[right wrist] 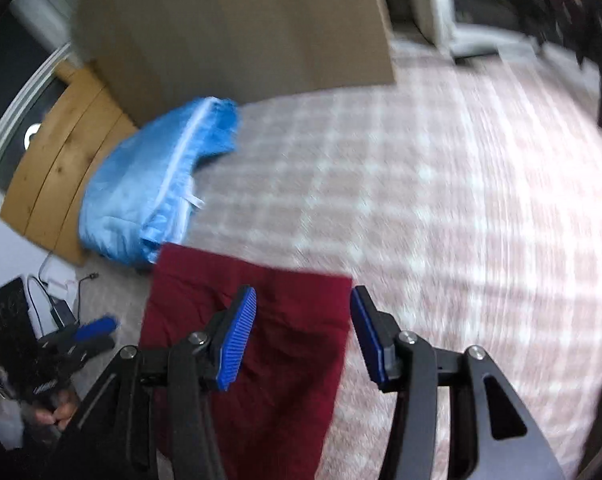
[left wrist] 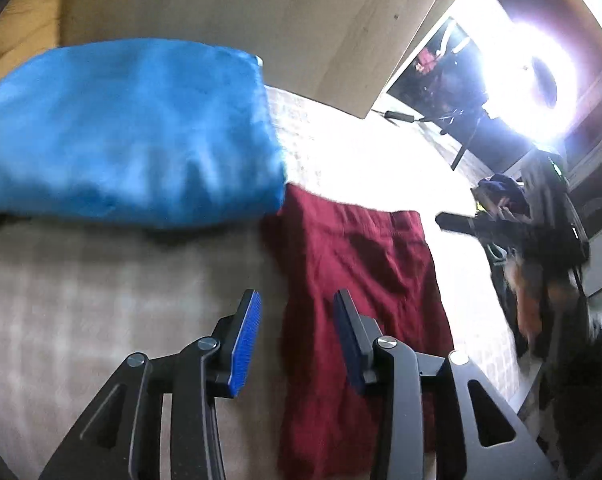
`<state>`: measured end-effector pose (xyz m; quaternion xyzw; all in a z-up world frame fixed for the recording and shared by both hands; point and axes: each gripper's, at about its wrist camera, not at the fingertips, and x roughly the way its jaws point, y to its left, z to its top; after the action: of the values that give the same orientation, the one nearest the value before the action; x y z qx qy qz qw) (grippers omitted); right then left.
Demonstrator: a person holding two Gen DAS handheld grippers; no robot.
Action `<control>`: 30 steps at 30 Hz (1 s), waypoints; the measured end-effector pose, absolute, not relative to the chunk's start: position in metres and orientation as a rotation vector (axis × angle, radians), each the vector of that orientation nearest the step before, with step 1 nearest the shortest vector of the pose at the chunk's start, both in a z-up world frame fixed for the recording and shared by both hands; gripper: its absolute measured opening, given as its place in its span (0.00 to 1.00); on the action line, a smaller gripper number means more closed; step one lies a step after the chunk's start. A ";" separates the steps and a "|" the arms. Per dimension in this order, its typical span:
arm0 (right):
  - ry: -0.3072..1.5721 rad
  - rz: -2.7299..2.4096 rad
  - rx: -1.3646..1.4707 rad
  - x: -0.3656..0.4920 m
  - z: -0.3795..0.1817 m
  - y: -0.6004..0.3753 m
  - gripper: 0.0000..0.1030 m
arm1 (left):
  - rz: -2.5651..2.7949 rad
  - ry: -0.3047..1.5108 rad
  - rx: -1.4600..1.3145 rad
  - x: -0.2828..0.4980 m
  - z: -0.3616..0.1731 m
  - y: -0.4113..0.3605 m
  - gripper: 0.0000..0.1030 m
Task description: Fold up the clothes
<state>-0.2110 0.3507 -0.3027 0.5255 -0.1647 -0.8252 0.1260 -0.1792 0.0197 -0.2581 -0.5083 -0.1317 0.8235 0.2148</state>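
A dark red garment lies flat on the checked bed cover, folded into a long strip; it also shows in the right wrist view. My left gripper is open and empty, hovering over the garment's left edge. My right gripper is open and empty above the garment's near right part. The right gripper appears in the left wrist view at the right, and the left gripper in the right wrist view at the lower left.
A blue pillow lies at the garment's far end, also in the right wrist view. A wooden headboard stands behind it. The pink checked bed cover spreads right. A ring light glares at upper right.
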 end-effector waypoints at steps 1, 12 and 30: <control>-0.496 -2.401 1.525 -0.210 -0.306 0.352 0.47 | 2.265 -0.364 -1.424 -0.188 -0.263 0.027 0.35; -0.435 -2.329 1.582 -0.227 -0.343 0.344 0.47 | 2.307 -0.250 -1.534 -0.224 -0.285 0.053 0.42; -0.569 -2.229 1.196 -0.195 -0.322 0.371 0.12 | 2.409 -0.384 -1.357 -0.196 -0.268 0.047 0.05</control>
<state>-0.1951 0.3706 -0.3217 0.4442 -0.2114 -0.8274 0.2708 -0.1958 0.0473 -0.2682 -0.4788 -0.1355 0.8497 0.1743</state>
